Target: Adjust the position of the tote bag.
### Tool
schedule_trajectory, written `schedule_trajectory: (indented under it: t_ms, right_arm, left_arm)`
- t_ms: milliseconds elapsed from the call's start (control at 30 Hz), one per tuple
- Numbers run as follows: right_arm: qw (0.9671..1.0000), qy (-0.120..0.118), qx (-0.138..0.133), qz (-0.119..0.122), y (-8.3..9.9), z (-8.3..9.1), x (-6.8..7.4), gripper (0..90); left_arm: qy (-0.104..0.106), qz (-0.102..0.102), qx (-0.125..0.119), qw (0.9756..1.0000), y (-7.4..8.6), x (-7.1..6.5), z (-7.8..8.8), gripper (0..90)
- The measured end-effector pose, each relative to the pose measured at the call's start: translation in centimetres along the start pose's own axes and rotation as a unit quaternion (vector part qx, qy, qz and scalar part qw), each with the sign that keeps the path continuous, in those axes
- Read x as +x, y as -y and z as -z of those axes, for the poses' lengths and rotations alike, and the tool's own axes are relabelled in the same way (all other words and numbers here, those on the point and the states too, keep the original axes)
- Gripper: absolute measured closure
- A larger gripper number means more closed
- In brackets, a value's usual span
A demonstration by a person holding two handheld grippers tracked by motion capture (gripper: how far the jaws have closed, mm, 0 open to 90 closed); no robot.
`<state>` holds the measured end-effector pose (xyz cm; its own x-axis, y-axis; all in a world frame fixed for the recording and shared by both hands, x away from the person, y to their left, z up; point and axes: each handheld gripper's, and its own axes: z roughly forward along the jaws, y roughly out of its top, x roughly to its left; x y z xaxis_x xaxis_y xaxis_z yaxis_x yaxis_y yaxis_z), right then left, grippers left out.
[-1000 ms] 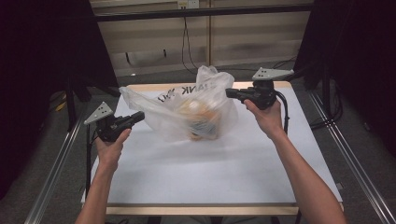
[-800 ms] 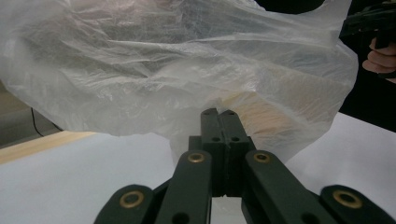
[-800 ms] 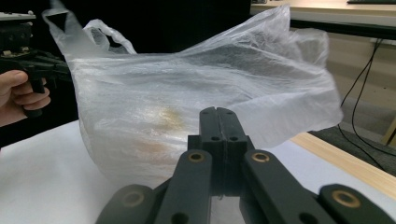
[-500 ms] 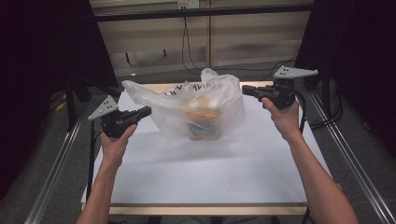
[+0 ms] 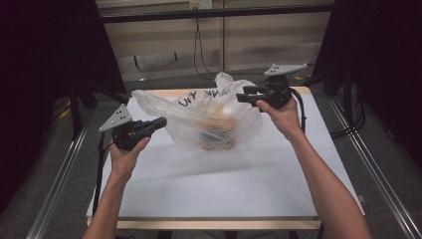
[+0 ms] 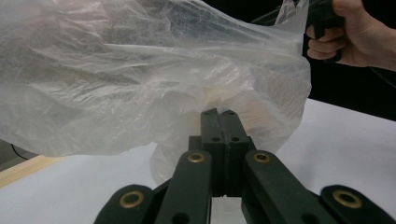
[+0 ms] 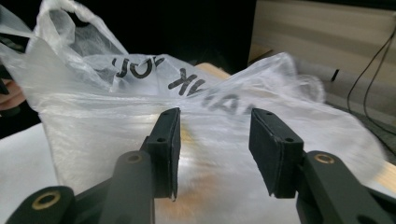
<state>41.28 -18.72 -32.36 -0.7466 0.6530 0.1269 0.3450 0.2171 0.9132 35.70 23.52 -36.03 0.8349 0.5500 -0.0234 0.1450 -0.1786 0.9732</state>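
- High view: plastic bag (image 5: 209, 117) sits centre-upper of frame on the white table (image 5: 224, 184), between both hands; its long axis runs left-right across the pic.
- Left gripper (image 5: 158, 122) is at the bag's left edge, mid-left of frame. Right gripper (image 5: 243, 96) is at the bag's upper-right corner, upper right of centre. Both are about touching the film, so neither is clearly nearer.
- Left gripper view: jaws pressed together, tips right at the bag (image 6: 140, 79), which hangs above and ahead in the upper frame. Can't tell if film is pinched between them.
- Right gripper view: jaws stand apart w/ nothing between; bag (image 7: 201, 121) lies straight ahead, spanning the mid-frame.
- Bag look: thin, clear-white, crinkly, black lettering on the top side; sth orange-yellow shows through the middle, can't tell what.
- Judgement: next move prob. needs the right jaws to close on the film ahead.
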Motion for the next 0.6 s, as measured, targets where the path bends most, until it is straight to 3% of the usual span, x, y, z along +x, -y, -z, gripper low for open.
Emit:
schedule_trajectory:
  t_ms: [33, 67, 300, 467, 600]
  right_arm:
    - [1.0000, 0.000, 0.006, 0.003, 0.0, -0.6, 0.0, 51.7]
    - [0.9999, 0.006, 0.013, 0.004, 0.0, -1.1, 0.0, 48.6]
    - [0.9995, -0.001, 0.029, -0.013, 0.7, -3.3, -0.6, 35.3]
    - [0.9989, -0.011, 0.044, -0.010, 1.0, -3.7, -0.2, 35.8]
    - [0.9980, -0.017, 0.061, -0.006, 1.4, -4.2, 0.2, 45.6]
  left_arm:
    - [-0.009, 0.000, 0.004, 1.0000, 0.1, 0.0, 0.1, 90.0]
    - [-0.002, 0.000, 0.001, 1.0000, 0.2, 0.1, 0.1, 90.0]
    - [-0.006, 0.009, 0.006, 0.9999, 0.8, 0.7, 0.2, 90.0]
    - [-0.007, 0.010, 0.007, 0.9999, 0.8, 0.6, 0.1, 90.0]
    - [-0.007, 0.009, 0.008, 0.9999, 0.8, 0.6, 0.0, 90.0]
